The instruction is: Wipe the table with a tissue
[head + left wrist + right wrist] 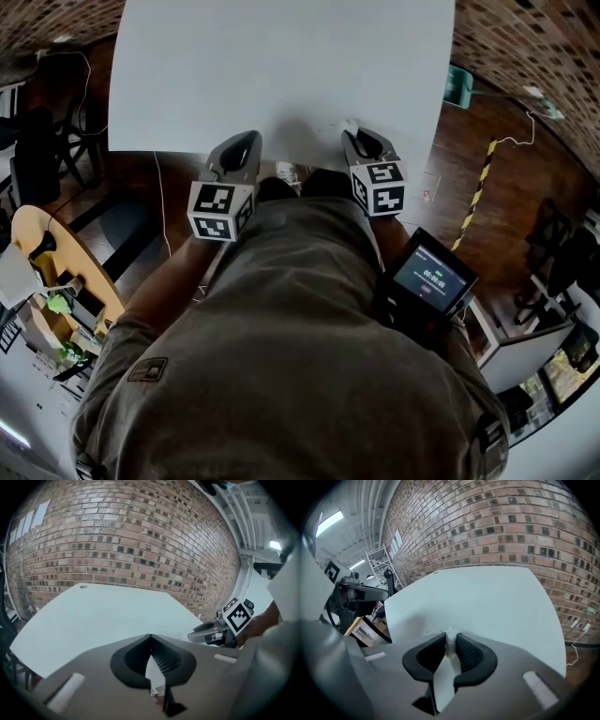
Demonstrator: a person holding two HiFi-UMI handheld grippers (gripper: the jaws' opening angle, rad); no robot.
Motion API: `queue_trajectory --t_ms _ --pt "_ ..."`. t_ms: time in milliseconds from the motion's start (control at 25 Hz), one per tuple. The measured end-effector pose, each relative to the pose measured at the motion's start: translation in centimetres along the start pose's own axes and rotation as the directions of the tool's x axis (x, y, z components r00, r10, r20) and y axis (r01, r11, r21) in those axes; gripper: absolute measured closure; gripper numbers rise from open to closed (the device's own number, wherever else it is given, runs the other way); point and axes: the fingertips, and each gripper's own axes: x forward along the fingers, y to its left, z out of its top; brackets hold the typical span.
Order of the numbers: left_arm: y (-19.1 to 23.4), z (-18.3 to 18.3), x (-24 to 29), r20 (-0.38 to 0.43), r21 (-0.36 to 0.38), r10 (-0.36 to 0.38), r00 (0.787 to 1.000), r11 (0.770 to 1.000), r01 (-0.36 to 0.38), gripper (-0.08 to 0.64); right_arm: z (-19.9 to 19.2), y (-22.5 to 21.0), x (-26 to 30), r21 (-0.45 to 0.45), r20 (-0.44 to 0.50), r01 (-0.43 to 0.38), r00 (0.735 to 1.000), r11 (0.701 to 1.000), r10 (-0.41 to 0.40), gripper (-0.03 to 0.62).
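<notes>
The white table (281,66) fills the top of the head view. My right gripper (351,132) is at the table's near edge, right of centre, shut on a small white tissue (450,641) that bunches up between its black pads (468,652). A bit of the tissue (348,123) pokes out past the tips onto the table. My left gripper (249,137) hovers at the near edge to the left, shut with nothing in it; its tips (150,637) meet over the table (103,616). Each gripper shows in the other's view: right gripper (211,632), left gripper (358,592).
A brick wall (131,536) stands behind the table. A dark device with a lit screen (429,277) hangs at the person's right hip. On the wooden floor lie a yellow-black striped strip (478,192) and cables. A round wooden table (56,262) with clutter stands at left.
</notes>
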Motion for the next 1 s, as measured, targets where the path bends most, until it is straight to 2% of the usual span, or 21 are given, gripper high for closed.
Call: queue_trajectory --t_ms 440,1000 --pt "1.2 0.1 -0.4 0.02 -0.034 0.029 0.999 0.999 -0.028 0.558 0.6 0.8 0.9 -0.048 -0.034 -0.008 0.999 0.999 0.006 0.517" --pt "2.0 -0.1 -1.3 0.028 -0.08 0.065 0.997 0.995 -0.063 0.558 1.1 3.4 1.6 -0.116 -0.076 -0.073 0.995 0.991 0.064 0.515"
